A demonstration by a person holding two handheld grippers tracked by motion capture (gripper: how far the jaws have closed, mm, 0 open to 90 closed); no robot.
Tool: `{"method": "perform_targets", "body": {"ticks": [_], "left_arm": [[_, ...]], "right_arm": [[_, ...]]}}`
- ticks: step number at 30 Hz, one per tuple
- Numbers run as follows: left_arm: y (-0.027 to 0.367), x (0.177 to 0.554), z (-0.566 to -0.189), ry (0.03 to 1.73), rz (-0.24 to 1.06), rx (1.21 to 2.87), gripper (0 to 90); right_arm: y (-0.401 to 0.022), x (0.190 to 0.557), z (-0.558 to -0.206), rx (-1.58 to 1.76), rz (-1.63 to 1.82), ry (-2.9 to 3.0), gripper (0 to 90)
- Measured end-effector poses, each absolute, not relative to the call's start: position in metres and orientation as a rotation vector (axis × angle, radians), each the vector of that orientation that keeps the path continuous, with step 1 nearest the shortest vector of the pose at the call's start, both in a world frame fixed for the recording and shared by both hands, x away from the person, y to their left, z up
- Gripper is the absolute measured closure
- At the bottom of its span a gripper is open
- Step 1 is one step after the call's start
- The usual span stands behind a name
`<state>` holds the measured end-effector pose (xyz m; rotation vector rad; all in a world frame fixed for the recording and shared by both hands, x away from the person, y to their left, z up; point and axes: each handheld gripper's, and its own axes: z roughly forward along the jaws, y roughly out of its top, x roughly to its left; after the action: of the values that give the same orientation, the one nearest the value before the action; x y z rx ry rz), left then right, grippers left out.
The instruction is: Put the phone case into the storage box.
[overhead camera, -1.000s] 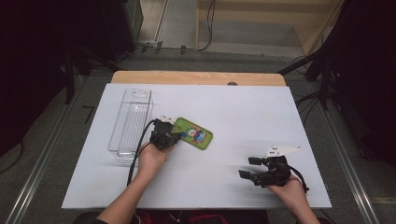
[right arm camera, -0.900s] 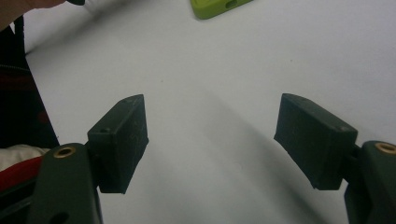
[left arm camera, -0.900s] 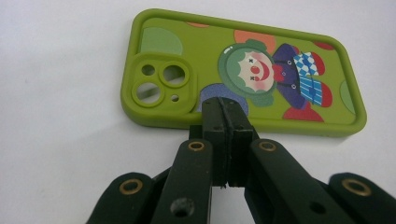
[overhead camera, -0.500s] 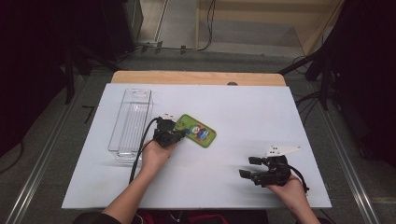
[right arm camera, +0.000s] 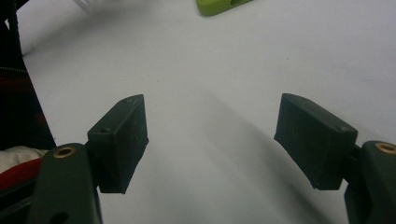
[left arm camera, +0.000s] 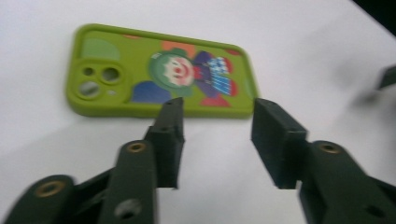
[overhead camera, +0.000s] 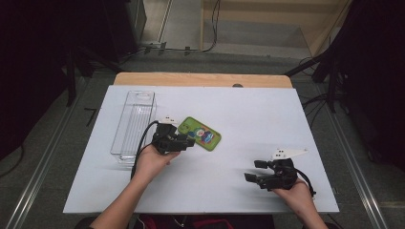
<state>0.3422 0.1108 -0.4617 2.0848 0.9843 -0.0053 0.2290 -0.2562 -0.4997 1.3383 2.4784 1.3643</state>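
A green phone case (overhead camera: 200,133) with a clown picture lies flat on the white table (overhead camera: 248,114), camera cutouts toward the left in the left gripper view (left arm camera: 159,70). My left gripper (overhead camera: 188,140) hovers just at the case's near edge. Its jaws have just been opening, and nothing sits between them (left arm camera: 217,109); the case lies just beyond the tips. My right gripper (overhead camera: 254,170) rests open over bare table at the front right, its pads (right arm camera: 121,140) far apart. A corner of the case (right arm camera: 219,5) peeks in at the top of the right gripper view.
A clear plastic bin (overhead camera: 133,124) stands lengthwise to the left of the case, close to my left hand. A wooden strip (overhead camera: 200,78) borders the table's far edge. Dark stands and cables surround the table.
The left gripper's jaws have opened from shut and the hand has lifted a little. The case now lies free, nudged slightly rightward. The right gripper has stayed still.
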Motion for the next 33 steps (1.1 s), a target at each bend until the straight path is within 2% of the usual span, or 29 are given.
{"method": "perform_targets", "body": {"ticks": [7,17,19,33], "left_arm": [[0.125,0.330,-0.454,0.897,-0.059,2.035,34.1],[0.139,0.318,-0.451,0.815,-0.076,2.025,30.8],[0.140,0.317,-0.451,0.803,-0.075,2.044,27.5],[0.158,0.297,-0.460,0.757,-0.051,2.059,27.5]], "right_arm": [[-0.256,0.230,-0.500,1.346,1.359,2.479,23.5],[-0.256,0.231,-0.501,1.351,1.357,2.480,23.5],[-0.257,0.231,-0.501,1.351,1.360,2.480,23.5],[-0.257,0.230,-0.500,1.351,1.370,2.479,23.5]]}}
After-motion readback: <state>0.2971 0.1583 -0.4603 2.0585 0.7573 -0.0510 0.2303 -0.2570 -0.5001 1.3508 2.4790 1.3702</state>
